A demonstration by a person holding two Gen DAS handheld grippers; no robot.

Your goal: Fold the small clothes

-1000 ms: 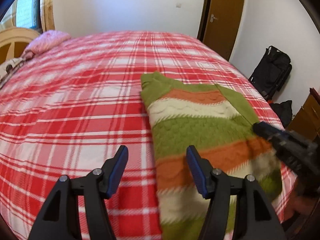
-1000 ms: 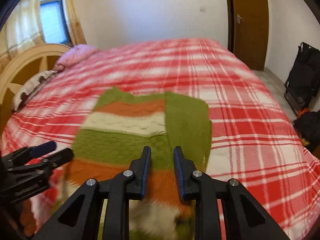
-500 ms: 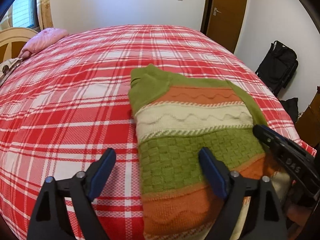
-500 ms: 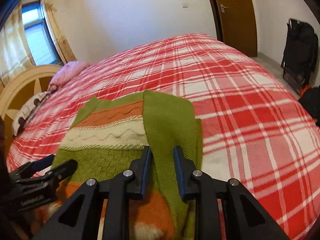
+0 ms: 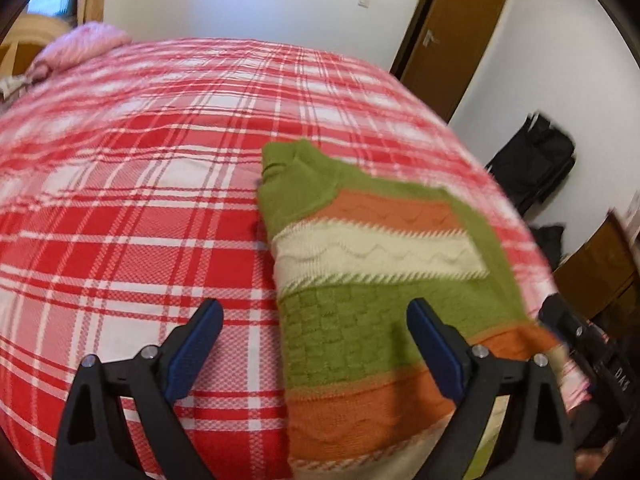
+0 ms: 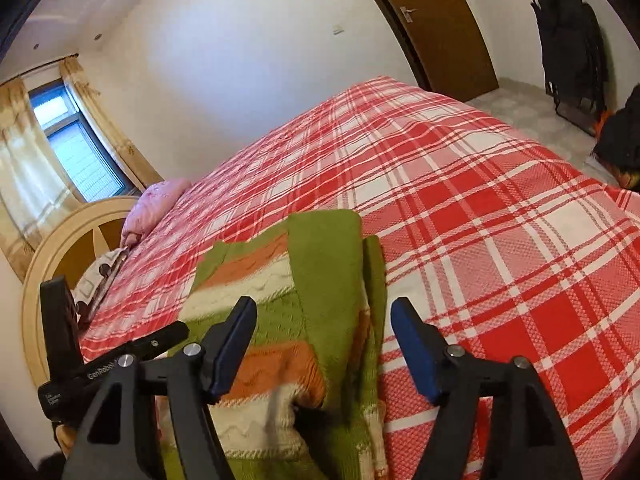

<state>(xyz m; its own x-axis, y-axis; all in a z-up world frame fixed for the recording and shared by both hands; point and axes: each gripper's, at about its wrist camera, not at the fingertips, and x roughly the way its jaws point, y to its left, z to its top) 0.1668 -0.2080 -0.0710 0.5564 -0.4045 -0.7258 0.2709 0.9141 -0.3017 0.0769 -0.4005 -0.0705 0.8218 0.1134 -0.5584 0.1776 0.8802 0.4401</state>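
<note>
A knitted sweater (image 5: 380, 272) in green, orange and cream stripes lies folded on the red plaid bedcover (image 5: 140, 200). My left gripper (image 5: 312, 312) hovers over the sweater's left edge. Its jaws are wide and still opening, with one finger over the cover, the other over the knit, and no pad pressing. In the right wrist view the sweater (image 6: 320, 280) shows a green sleeve folded along its right side. My right gripper (image 6: 323, 308) is above that sleeve, its jaws opening, and the fabric lies loose between the fingers.
A pink pillow (image 6: 156, 200) and a round wooden headboard (image 6: 60, 248) are at the bed's far left end. A brown door (image 5: 452, 40), a black bag (image 5: 536, 160) and wooden furniture (image 5: 600, 264) stand to the right. The plaid cover stretches wide to the left and behind the sweater.
The right gripper's narrow jaws have spread wide over the sleeve and its view has rolled. The left jaws widened and the left gripper moved closer over the sweater.
</note>
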